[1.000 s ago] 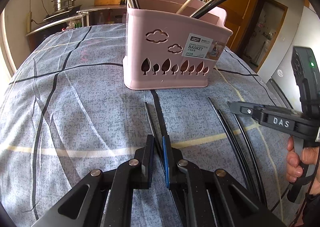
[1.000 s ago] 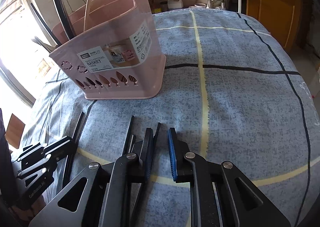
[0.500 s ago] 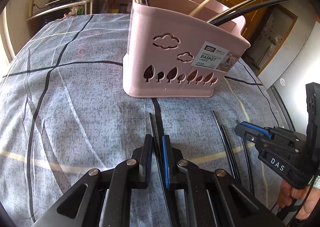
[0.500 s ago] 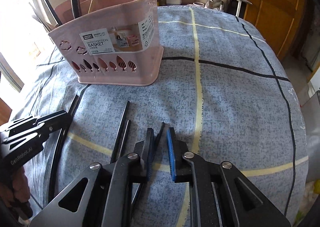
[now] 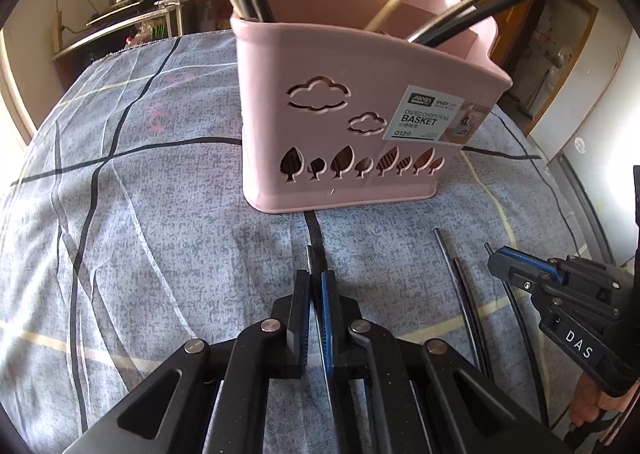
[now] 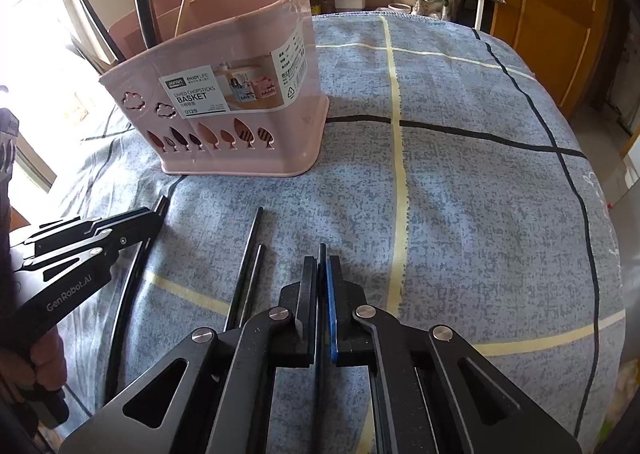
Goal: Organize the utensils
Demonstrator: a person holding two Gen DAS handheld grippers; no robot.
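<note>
Landmark: pink chopstick basket point(image 5: 360, 125), upright on the blue checked cloth point(image 5: 140, 254), several chopsticks already standing in its compartments.
Left gripper point(image 5: 316, 290): on the near side of the basket, just short of its front wall; jaws pressed together on one black chopstick point(image 5: 310, 256), whose tip pokes out ahead of the pads toward the basket.
Right gripper point(image 6: 322, 274): near side of the basket, off toward its labelled corner; jaws pinched on another black chopstick point(image 6: 322, 252), only a short tip showing beyond the pads.
Loose chopsticks point(image 6: 250, 262): a black pair lying on the cloth between the two grippers, on the near side of the basket; one more long black stick point(image 6: 128, 294) lies under the left gripper as the right camera sees it.
Stage, as judged: both sticks gripped, lift toward the basket not yet made.
Risk, slip: thin smooth sticks held close to one end may pivot or slide out when raised; cause, weight hanging behind the pads.
Risk, collision: both grippers heading for one basket could meet at its rim; cause, close spacing.
Risk, tipping: a stick catching the front wall could push the light basket over; cause, low approach.
Risk, snag: the soft cloth may drag with a tip.
</note>
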